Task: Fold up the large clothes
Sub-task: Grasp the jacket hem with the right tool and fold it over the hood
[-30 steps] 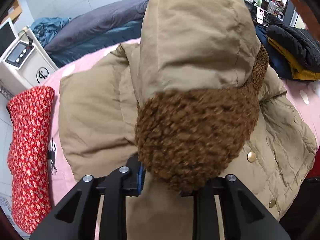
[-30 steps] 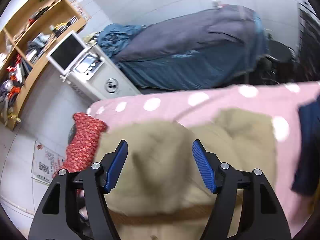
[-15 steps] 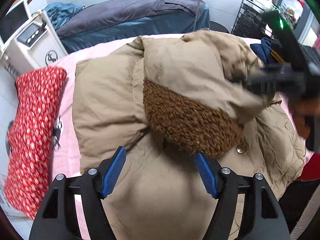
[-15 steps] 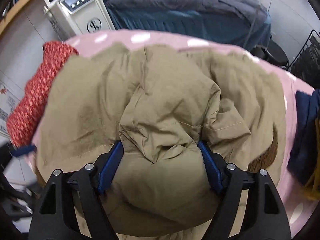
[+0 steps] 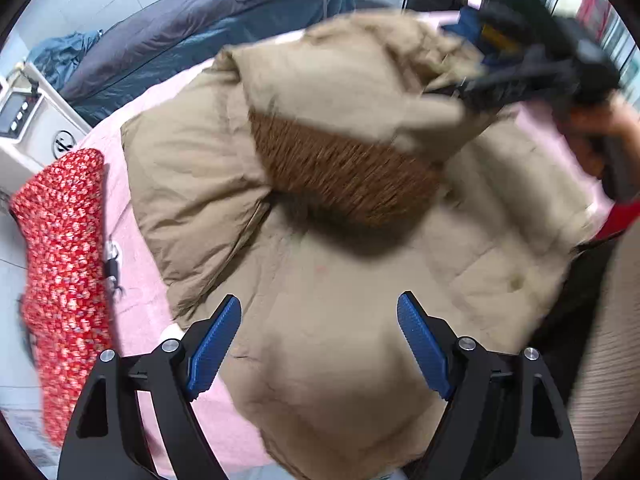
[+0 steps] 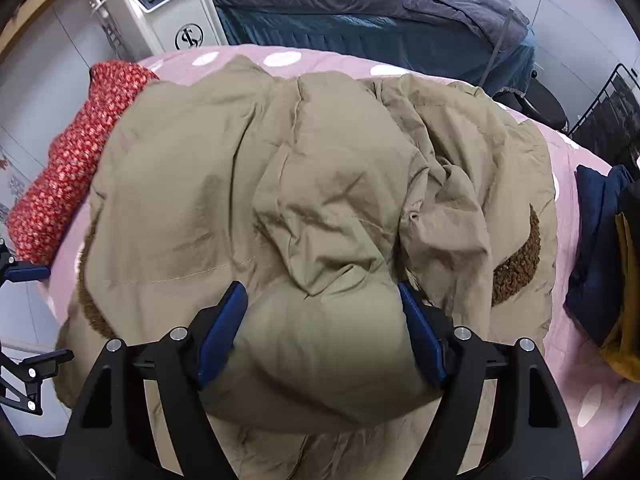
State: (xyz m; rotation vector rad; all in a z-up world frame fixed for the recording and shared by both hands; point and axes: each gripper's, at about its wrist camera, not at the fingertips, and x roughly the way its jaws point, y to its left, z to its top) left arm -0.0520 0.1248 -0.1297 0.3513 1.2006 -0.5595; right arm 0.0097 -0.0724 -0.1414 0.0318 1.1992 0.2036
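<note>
A large tan padded coat (image 5: 320, 300) with a brown fleece-lined hood (image 5: 340, 168) lies on a pink dotted bed (image 5: 132, 248). My left gripper (image 5: 320, 336) is open and empty, above the coat's lower part. My right gripper (image 6: 322, 332) is open with its jaws either side of a bulge of the folded-over hood (image 6: 320, 208); it is not clamped. In the left wrist view the right gripper (image 5: 520, 76) appears blurred at the hood's far edge.
A red patterned garment (image 5: 64, 264) lies along the bed's left side. Dark blue and yellow clothes (image 6: 600, 260) sit at the right. A white machine (image 6: 160, 12) and a dark covered couch (image 6: 380, 12) stand behind the bed.
My left gripper let go of the fleece hood edge, opened and drew back. The hood dropped onto the coat. My right gripper came down over the hood.
</note>
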